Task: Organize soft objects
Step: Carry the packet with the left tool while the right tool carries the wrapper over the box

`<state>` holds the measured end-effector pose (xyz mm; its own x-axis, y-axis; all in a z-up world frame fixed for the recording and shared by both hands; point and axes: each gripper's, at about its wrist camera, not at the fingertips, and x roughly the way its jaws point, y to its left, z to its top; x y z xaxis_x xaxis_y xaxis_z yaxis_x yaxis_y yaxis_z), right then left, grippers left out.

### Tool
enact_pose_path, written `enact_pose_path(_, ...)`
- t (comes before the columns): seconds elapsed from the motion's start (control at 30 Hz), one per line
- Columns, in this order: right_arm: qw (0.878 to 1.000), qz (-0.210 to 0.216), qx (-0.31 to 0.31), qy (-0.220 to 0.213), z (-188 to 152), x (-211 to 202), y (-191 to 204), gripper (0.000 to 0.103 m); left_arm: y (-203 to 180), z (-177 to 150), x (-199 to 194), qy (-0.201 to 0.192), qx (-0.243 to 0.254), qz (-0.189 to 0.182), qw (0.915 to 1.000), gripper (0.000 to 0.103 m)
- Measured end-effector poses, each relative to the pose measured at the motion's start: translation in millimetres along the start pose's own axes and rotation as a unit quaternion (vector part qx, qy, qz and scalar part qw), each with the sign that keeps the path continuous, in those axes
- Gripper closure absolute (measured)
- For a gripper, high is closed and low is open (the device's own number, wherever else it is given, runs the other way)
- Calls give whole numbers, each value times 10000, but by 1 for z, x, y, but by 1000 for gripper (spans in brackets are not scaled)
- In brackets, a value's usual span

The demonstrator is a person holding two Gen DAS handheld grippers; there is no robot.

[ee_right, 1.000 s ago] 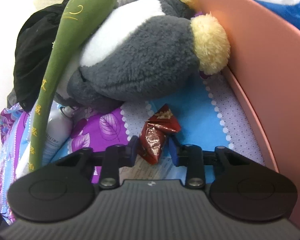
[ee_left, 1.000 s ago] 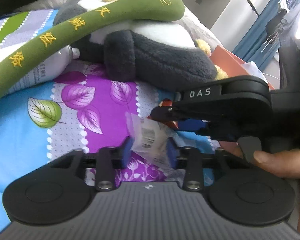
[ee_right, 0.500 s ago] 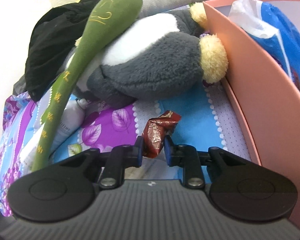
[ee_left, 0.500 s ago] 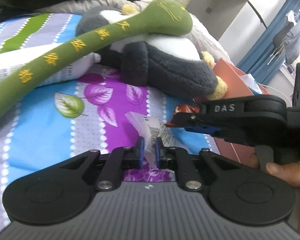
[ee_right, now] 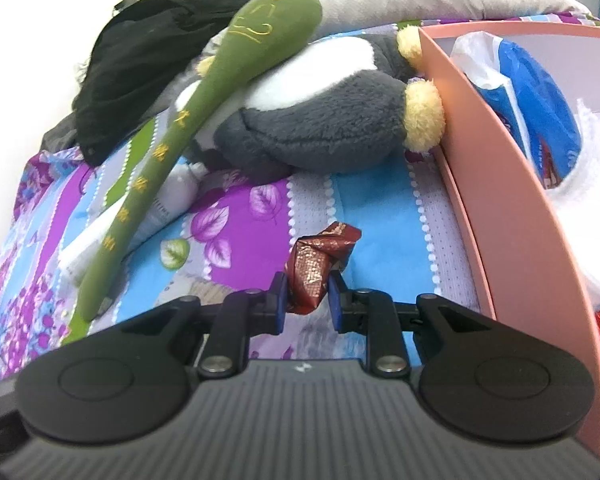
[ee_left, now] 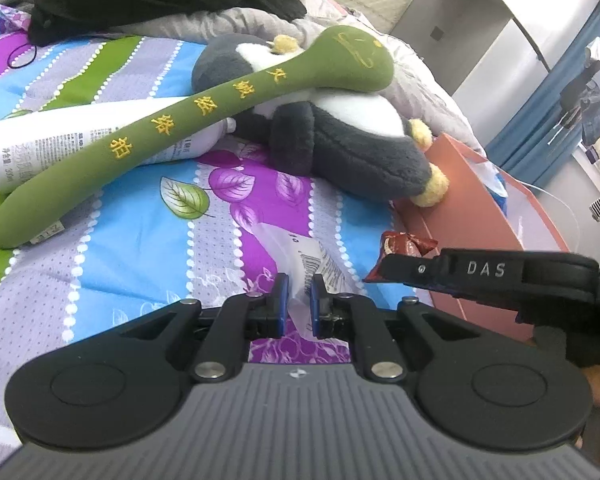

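A: Right wrist view is showing the right gripper (ee_right: 307, 298) with its jaws pinching a crumpled red wrapper (ee_right: 320, 264), which is sticking out toward twelve o'clock, clear of the bedspread (ee_right: 380, 216).

B: And the pink box (ee_right: 500, 184)?

A: It is lying at about two o'clock from those jaws, just beside them, its near wall running from the bottom right up toward twelve. A blue and white bag (ee_right: 532, 92) is already sitting inside. So the right hand's load probably needs only a short swing to the right and over the wall.

B: What is the left doing?

A: In the left wrist view, the left gripper (ee_left: 299, 304) is holding a clear plastic wrapper (ee_left: 300, 256) with a barcode; the jaws are narrowed onto its near end, and its long axis is running away toward eleven o'clock. The box (ee_left: 480, 208) is lying at two o'clock, with the right gripper (ee_left: 396, 270) crossing between at three.

B: So the right is nearer.

A: It appears so. The grey plush penguin (ee_left: 340, 140) and the green stick plush (ee_left: 204, 116) leaning across it are resting near twelve, untouched.
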<state>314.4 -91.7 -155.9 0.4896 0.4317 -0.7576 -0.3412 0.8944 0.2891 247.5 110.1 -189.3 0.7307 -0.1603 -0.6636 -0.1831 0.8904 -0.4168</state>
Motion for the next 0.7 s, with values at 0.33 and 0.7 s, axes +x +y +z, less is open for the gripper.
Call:
enact_pose_path(0.33,9994,-4,-359,23,-19,-40,7,78,-19,-5,-34,-52,122,91,9999,90)
enact_pose_path(0.7,9985,-34,-529,112,-53,-80,13,78,-29,-20,-67,-37,230,167,9996,90)
